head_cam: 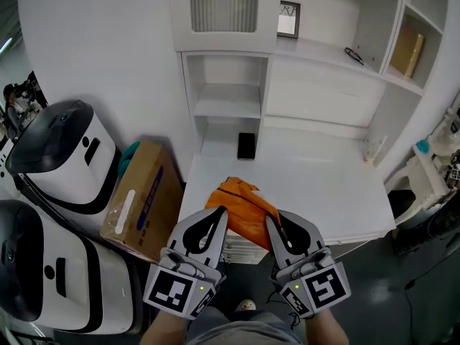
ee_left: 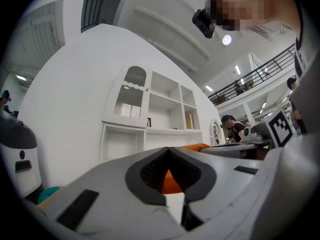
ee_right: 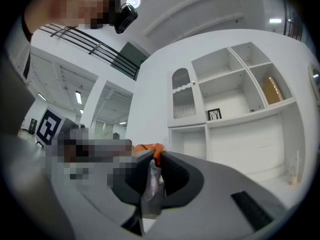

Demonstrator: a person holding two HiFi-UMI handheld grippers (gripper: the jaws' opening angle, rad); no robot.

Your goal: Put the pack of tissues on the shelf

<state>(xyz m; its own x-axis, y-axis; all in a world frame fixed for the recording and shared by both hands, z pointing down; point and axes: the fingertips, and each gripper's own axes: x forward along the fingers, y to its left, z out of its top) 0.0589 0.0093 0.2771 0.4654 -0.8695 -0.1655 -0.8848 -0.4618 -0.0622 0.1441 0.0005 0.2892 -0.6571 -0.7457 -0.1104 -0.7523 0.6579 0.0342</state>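
The pack of tissues (head_cam: pixel 241 207) is orange with a clear plastic wrapper and hangs over the near edge of the white desk (head_cam: pixel 316 185). My left gripper (head_cam: pixel 218 214) meets the pack's left side, and my right gripper (head_cam: pixel 273 223) meets its right side. In the left gripper view the jaws have closed tip to tip, and the orange pack (ee_left: pixel 172 181) shows in the hollow between them. In the right gripper view the jaws pinch a fold of clear wrapper, with the orange pack (ee_right: pixel 150 148) just beyond. The white shelf unit (head_cam: pixel 338 56) stands behind the desk.
A black flat object (head_cam: pixel 246 146) lies at the back of the desk. On the shelves are a small picture frame (head_cam: pixel 289 19) and a brown box (head_cam: pixel 407 51). A cardboard box (head_cam: pixel 140 196) and white machines (head_cam: pixel 65 157) stand to the left.
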